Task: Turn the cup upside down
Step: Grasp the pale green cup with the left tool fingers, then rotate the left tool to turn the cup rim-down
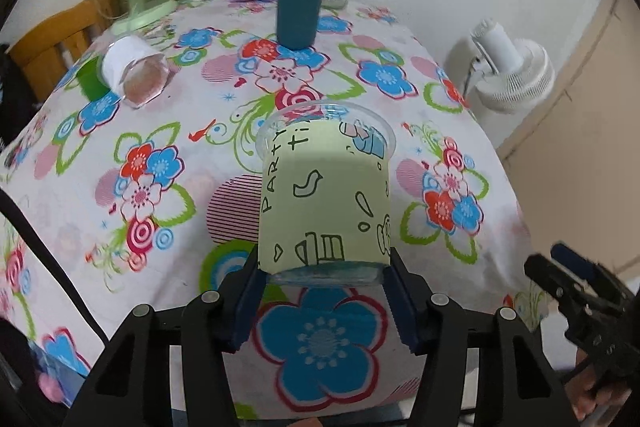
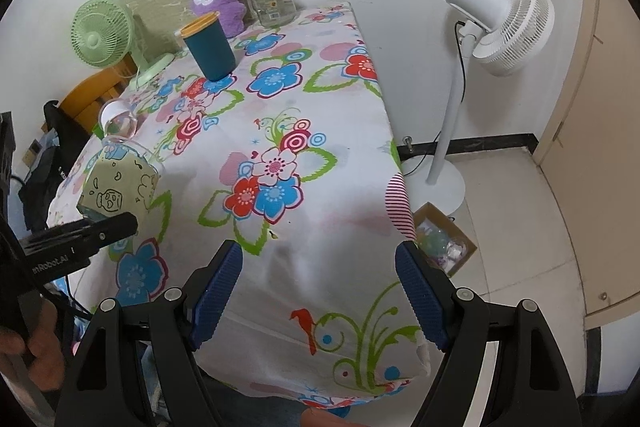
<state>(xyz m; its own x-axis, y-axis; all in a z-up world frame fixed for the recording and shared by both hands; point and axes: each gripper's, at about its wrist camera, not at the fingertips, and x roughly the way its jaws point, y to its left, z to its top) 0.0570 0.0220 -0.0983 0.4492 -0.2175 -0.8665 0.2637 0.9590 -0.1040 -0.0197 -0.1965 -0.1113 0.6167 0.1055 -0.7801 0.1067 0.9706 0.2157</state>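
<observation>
The left gripper (image 1: 324, 291) is clamped on the base of the cup (image 1: 324, 195), which points away from the fingers, rim forward, lifted over the flowered tablecloth (image 1: 160, 131). The right gripper (image 2: 320, 291) hangs at the table's corner, fingers wide apart, holding nothing.

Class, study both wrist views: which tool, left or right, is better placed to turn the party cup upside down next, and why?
Left. The left tool already clamps the party cup near its base, rim pointing away. The right tool is open and holds nothing, at the table's edge.
</observation>
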